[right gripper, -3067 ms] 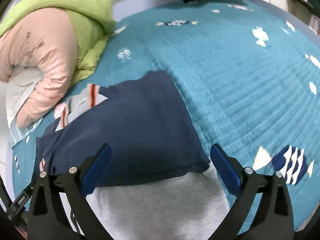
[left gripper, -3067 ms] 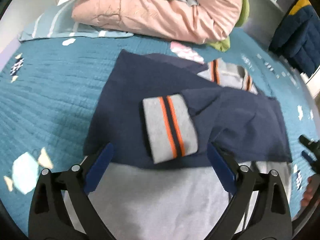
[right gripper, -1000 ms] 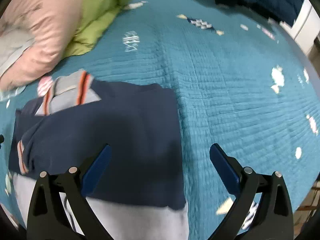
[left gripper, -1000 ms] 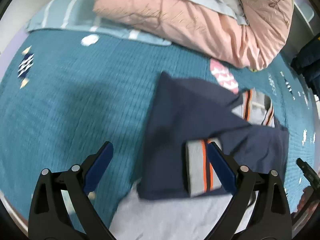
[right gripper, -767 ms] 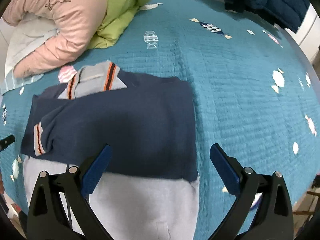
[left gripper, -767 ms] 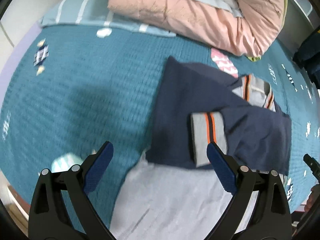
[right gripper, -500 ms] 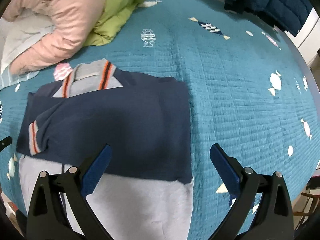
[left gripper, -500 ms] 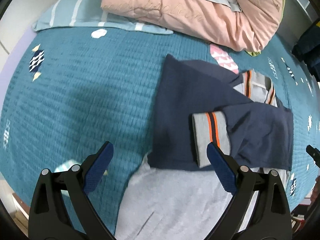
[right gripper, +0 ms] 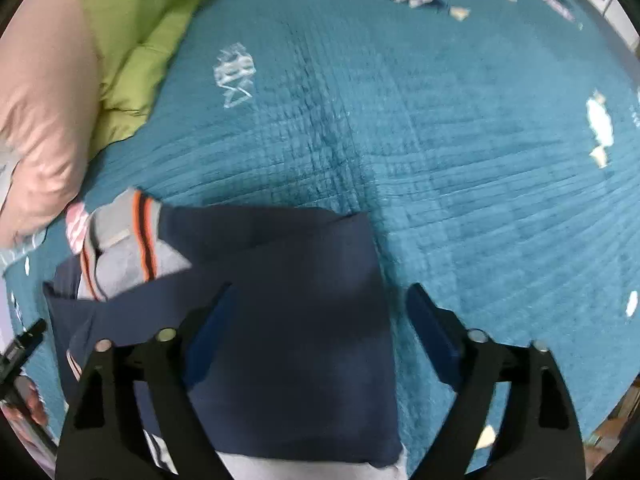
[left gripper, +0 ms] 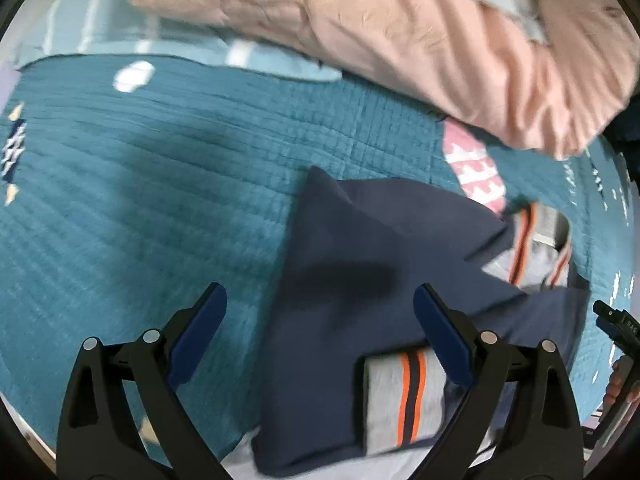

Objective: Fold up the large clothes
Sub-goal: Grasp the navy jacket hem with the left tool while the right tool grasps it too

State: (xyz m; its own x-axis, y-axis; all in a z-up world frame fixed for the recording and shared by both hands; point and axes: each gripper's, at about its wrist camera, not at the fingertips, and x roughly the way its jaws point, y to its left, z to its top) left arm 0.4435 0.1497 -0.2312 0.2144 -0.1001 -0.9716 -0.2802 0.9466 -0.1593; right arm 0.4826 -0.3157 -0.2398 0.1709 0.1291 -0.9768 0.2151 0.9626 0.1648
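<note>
A navy and grey sweater [left gripper: 360, 280] lies flat on the teal bedspread [left gripper: 140, 200], both sleeves folded across its chest. A grey cuff with orange stripes [left gripper: 404, 392] lies on top near its lower part, and the grey striped collar [left gripper: 536, 248] is at the far right. My left gripper [left gripper: 320, 328] is open and empty, above the sweater's left edge. In the right wrist view the same sweater [right gripper: 304, 328] fills the lower middle, its collar [right gripper: 128, 248] at the left. My right gripper [right gripper: 320, 328] is open and empty above the sweater's right shoulder edge.
A pink quilt [left gripper: 400, 32] and pale striped pillow [left gripper: 120, 32] lie along the head of the bed. A green quilt [right gripper: 136, 32] lies beside the pink one [right gripper: 36, 112]. The bed edge runs at the far right [right gripper: 616, 52]. The other gripper shows at the left edge [right gripper: 20, 352].
Both grippers have moved forward and lower over the sweater's upper part, so it looms larger. The sweater has not moved. Both stay open.
</note>
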